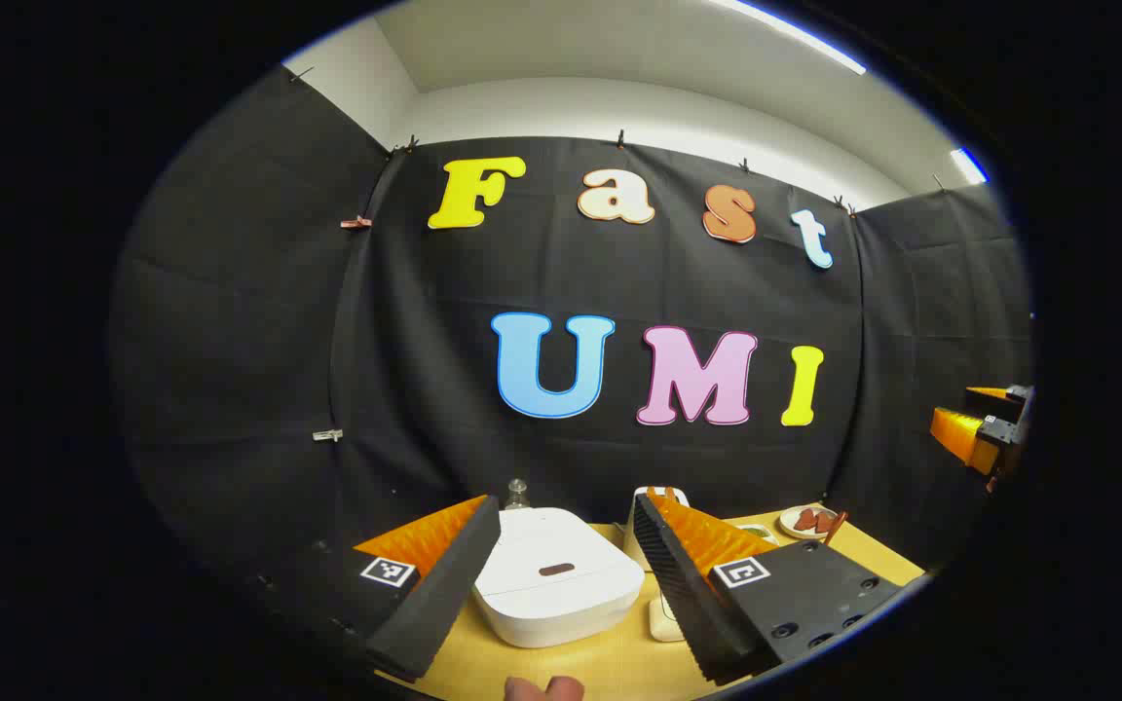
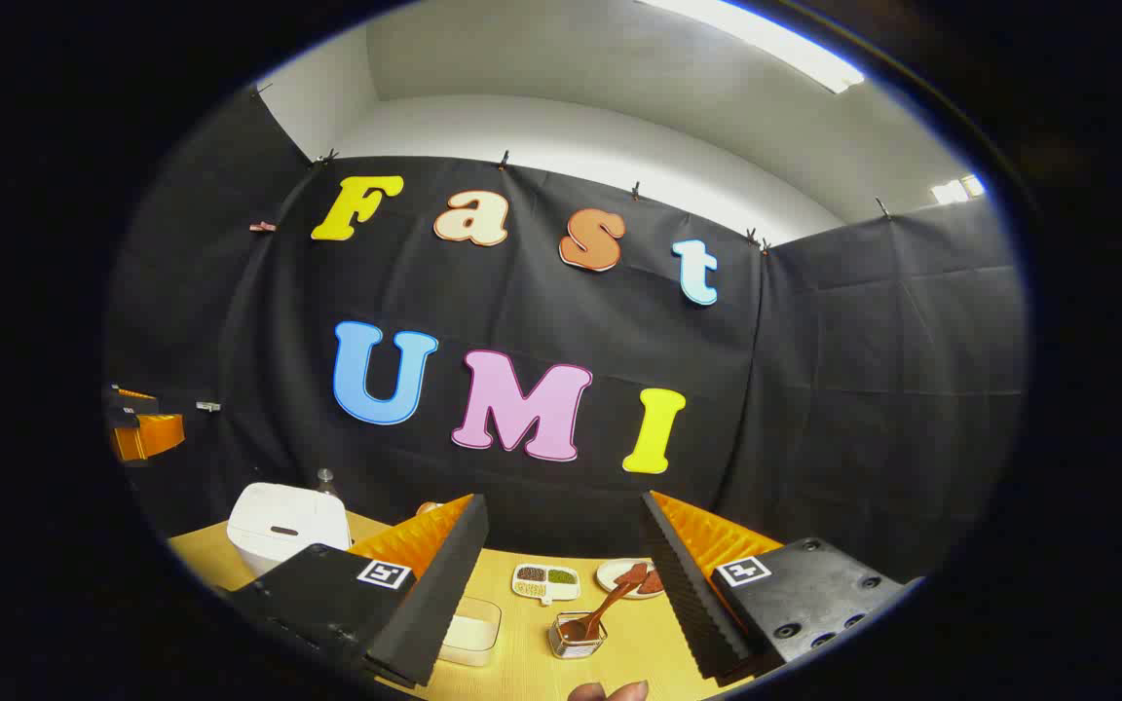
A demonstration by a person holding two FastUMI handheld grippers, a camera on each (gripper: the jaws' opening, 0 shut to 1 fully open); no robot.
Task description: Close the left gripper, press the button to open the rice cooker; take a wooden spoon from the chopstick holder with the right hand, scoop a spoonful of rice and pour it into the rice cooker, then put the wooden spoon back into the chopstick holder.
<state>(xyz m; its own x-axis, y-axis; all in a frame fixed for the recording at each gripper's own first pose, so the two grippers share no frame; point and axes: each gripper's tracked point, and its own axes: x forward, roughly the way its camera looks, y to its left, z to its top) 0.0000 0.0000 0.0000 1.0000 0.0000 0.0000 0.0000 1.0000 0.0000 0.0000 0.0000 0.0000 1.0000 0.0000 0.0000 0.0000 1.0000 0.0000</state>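
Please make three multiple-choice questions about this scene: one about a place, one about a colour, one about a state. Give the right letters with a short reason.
1. Where does the wooden spoon stand?
A. in the chopstick holder
B. on the rice cooker
C. in the right gripper

2. What colour is the rice cooker?
A. red
B. white
C. green

3. In what state is the rice cooker's lid?
A. removed
B. wide open
C. closed

Answers: 1 A, the right gripper view shows the spoon leaning in the holder on the table, between the spread fingers of the right gripper. 2 B, its body is white in both views. 3 C, the left gripper view shows the lid lying flat, beyond the open left gripper.
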